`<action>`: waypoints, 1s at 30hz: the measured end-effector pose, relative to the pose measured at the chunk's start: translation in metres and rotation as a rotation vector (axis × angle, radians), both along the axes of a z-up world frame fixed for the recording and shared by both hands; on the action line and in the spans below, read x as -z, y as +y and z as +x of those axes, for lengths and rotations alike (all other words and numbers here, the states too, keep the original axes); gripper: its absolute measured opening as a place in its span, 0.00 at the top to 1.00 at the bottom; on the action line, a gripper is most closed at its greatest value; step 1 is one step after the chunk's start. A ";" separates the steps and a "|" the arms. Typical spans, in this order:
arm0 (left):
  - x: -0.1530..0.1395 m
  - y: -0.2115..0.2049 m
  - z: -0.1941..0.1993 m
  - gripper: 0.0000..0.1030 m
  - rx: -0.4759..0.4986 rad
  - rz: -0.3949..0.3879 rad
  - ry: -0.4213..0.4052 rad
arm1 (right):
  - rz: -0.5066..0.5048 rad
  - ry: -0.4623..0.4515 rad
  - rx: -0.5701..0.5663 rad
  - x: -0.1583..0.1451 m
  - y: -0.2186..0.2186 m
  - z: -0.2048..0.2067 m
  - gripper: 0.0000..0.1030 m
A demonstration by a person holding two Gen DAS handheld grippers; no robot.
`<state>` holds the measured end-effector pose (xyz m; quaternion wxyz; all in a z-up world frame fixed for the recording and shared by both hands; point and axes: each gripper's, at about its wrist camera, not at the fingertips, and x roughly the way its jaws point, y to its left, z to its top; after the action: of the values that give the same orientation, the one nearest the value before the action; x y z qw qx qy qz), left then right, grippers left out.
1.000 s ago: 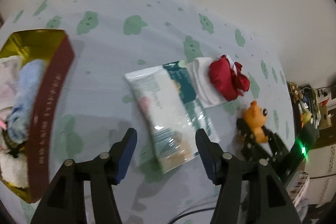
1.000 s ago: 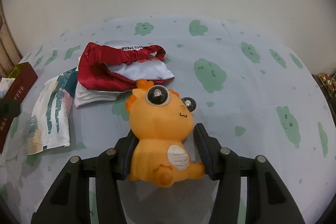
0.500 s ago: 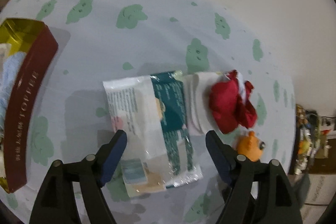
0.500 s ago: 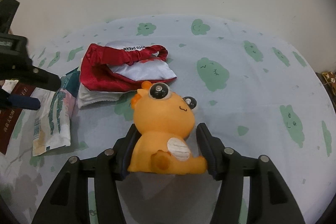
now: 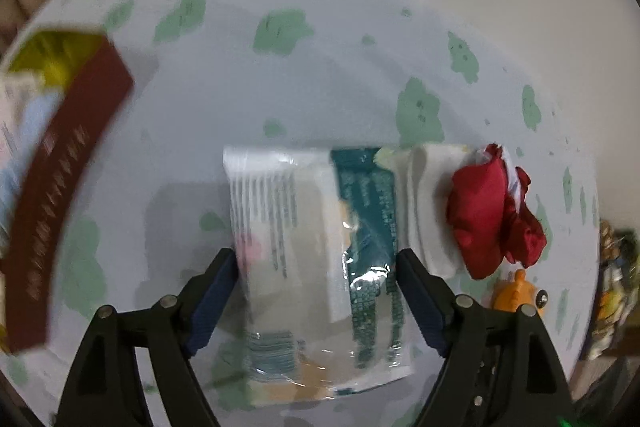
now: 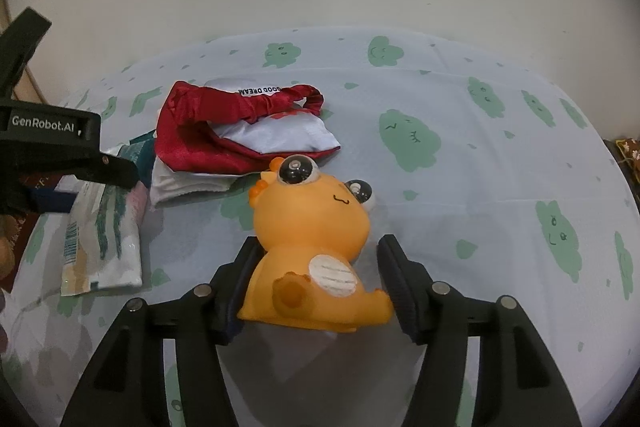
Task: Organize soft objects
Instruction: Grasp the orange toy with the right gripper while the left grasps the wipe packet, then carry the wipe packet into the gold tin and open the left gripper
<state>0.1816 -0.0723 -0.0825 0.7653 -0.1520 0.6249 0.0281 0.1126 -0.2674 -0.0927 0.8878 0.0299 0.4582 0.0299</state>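
In the left wrist view the left gripper (image 5: 316,291) is seen with its jaws spread to their widest, one blue pad on each long edge of a flat plastic packet (image 5: 316,259) that lies on the cloud-patterned cloth (image 5: 248,83); whether the pads touch the packet cannot be told, and no pinching is evident. Only this view shows the dark red box (image 5: 60,195) at the left, blurred, with a gold lining and pale soft things inside. To the right of the packet, a folded white cloth (image 5: 424,203) touches it, and a red satin bag (image 5: 488,215) lies on that cloth. Of the orange toy dinosaur (image 5: 520,297) only the head is glimpsed here. In the right wrist view the toy (image 6: 316,255) is shown whole, sitting on the cloth between the fingers of the right gripper (image 6: 316,279), whose jaws are opening; the left pad is against its flank, while the right pad stands mostly clear. This view alone shows the lettered band on the bag (image 6: 240,123) and the left gripper's body (image 6: 52,147) from the side, above the packet (image 6: 104,235).
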 end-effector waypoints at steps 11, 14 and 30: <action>0.003 -0.028 -0.008 0.17 0.207 0.170 -0.039 | 0.001 0.001 -0.002 0.001 0.000 -0.001 0.41; -0.001 -0.026 -0.010 0.27 0.247 0.161 -0.065 | -0.003 0.002 -0.001 0.001 0.000 -0.001 0.41; -0.026 -0.014 -0.041 0.38 0.350 0.163 -0.158 | -0.027 0.007 -0.006 0.003 0.006 0.001 0.40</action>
<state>0.1410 -0.0860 -0.0563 0.8149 0.0196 0.5754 -0.0667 0.1135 -0.2617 -0.0957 0.8865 0.0166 0.4617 0.0263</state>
